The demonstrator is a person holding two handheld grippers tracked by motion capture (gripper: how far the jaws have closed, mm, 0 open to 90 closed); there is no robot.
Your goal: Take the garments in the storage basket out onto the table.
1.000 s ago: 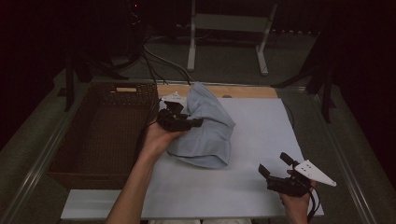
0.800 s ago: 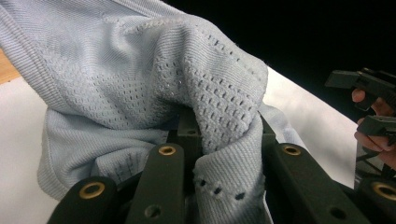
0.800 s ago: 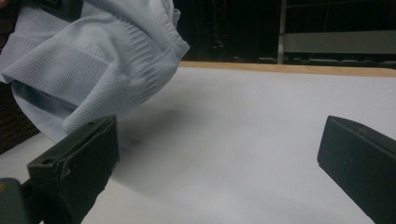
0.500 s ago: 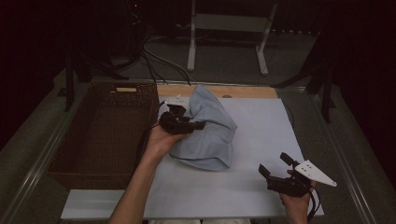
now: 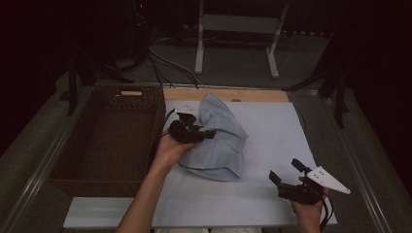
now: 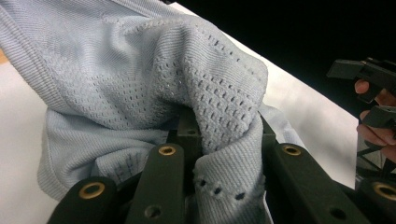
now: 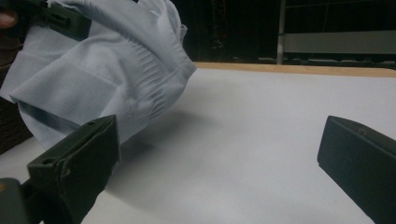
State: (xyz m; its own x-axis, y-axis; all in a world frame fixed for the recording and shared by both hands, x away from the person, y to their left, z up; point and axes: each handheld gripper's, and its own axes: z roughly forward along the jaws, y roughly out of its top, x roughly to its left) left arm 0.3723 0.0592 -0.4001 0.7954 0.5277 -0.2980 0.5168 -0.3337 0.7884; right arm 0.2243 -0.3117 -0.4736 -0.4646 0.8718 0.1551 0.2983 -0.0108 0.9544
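A light blue knitted garment is bunched up and lifted off the white table top. My left gripper is shut on a fold of it, near the basket's right wall. In the left gripper view the cloth is pinched between the black jaws and drapes over them. My right gripper is held low at the table's front right corner, jaws wide apart, with nothing between them. In the right gripper view the garment hangs at the upper left, beyond its fingers.
A dark wicker basket stands at the left of the table. A wooden strip runs along the table's far edge. Cables and a metal stand are on the floor beyond.
My left gripper has lifted the garment slightly and drawn it a little toward the basket. The right gripper has stayed in place.
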